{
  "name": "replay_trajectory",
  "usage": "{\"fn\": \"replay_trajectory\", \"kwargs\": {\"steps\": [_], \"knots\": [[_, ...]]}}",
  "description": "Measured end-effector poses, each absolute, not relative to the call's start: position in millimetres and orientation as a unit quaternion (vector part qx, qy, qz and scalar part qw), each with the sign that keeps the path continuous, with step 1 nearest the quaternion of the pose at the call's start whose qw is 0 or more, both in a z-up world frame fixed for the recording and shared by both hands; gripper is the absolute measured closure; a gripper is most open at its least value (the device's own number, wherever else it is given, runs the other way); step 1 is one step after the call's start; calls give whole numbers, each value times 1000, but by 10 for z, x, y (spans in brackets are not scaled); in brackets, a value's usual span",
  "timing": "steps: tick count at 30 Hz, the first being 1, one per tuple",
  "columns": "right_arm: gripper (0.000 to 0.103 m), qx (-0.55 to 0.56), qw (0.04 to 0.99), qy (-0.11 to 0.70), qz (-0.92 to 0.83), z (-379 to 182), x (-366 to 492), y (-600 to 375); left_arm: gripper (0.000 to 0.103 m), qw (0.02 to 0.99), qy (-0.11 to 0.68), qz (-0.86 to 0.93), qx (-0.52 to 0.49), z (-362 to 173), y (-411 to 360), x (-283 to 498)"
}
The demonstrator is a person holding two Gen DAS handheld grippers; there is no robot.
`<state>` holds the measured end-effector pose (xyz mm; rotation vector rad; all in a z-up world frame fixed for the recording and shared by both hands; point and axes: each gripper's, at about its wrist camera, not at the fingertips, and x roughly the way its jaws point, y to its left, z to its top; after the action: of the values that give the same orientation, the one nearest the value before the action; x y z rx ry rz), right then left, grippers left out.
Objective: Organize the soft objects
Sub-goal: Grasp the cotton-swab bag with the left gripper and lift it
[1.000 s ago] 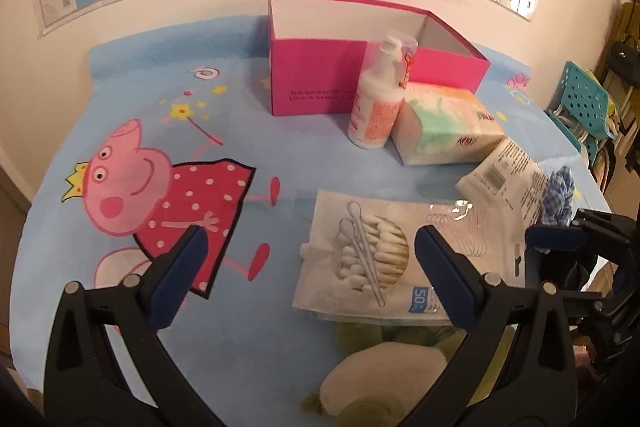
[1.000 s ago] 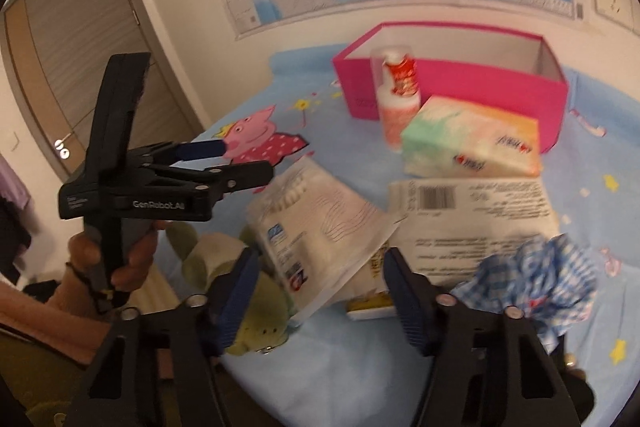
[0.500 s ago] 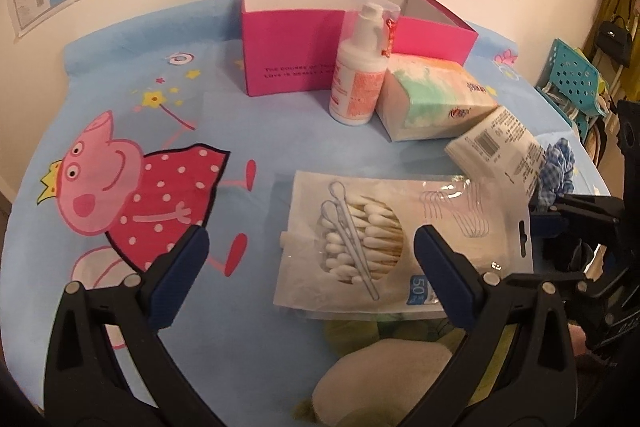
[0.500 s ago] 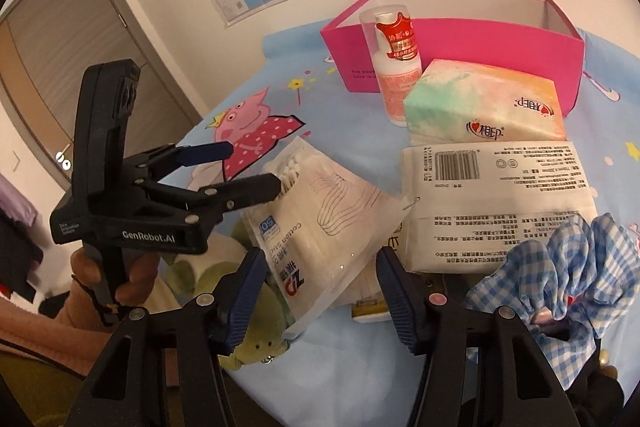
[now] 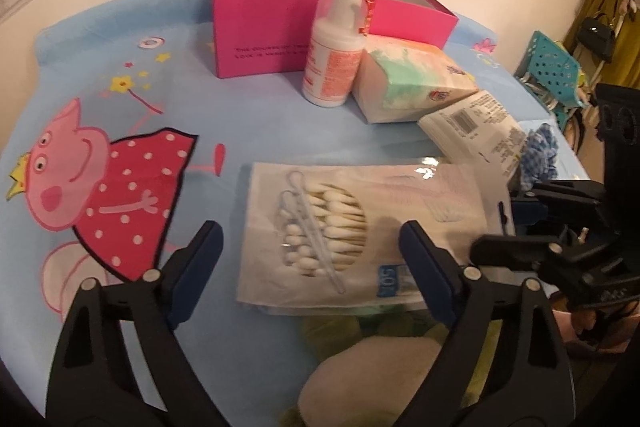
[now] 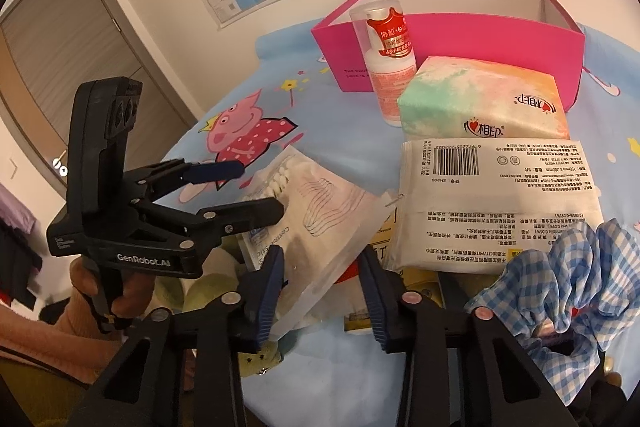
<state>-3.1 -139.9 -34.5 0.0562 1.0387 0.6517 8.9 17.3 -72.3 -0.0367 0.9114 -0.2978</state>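
Pink box [image 6: 440, 39] looks empty inside, as far as its interior shows; cotton swab pack [image 5: 340, 231], tissue pack [image 6: 484, 103], wipes [image 6: 496, 203] and scrunchie [image 6: 568, 275] all lie outside it. Left gripper [image 5: 310, 259] and right gripper [image 6: 320, 291] hover with fingers spread, grasping nothing, so sorting seems barely begun.

Cotton swab pack [image 5: 340, 235]: flat white pouch with clear window, swabs visible, lying near the front edge; its near edge rests over the green plush toy [image 5: 372, 359], which is mostly hidden under it. Wet-wipe pack [image 6: 496, 203]: white, barcode side up, lying flat, overlapping a yellow-printed item underneath. Tissue pack [image 6: 484, 103]: pastel green/orange wrap, lying just behind the wipes and in front of the pink box [image 6: 448, 23], which is open-topped and looks empty. Blue gingham scrunchie [image 6: 568, 283]: bunched up, at the wipes' near right corner, touching it.
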Motion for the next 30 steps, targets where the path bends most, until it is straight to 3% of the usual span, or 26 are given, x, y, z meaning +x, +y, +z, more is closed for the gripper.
{"fn": "replay_trajectory", "kwargs": {"steps": [9, 27, 30], "knots": [[84, 24, 820, 477, 317, -323, -15, -1317, 30, 876, 441, -194, -38, -691, 109, 39], [89, -4, 832, 453, 319, -266, 99, -1257, 29, 873, 457, -158, -64, -799, 579, 186], [89, -6, 832, 453, 320, -264, 108, -1259, 24, 864, 461, -190, -74, -829, 554, 235]]}}
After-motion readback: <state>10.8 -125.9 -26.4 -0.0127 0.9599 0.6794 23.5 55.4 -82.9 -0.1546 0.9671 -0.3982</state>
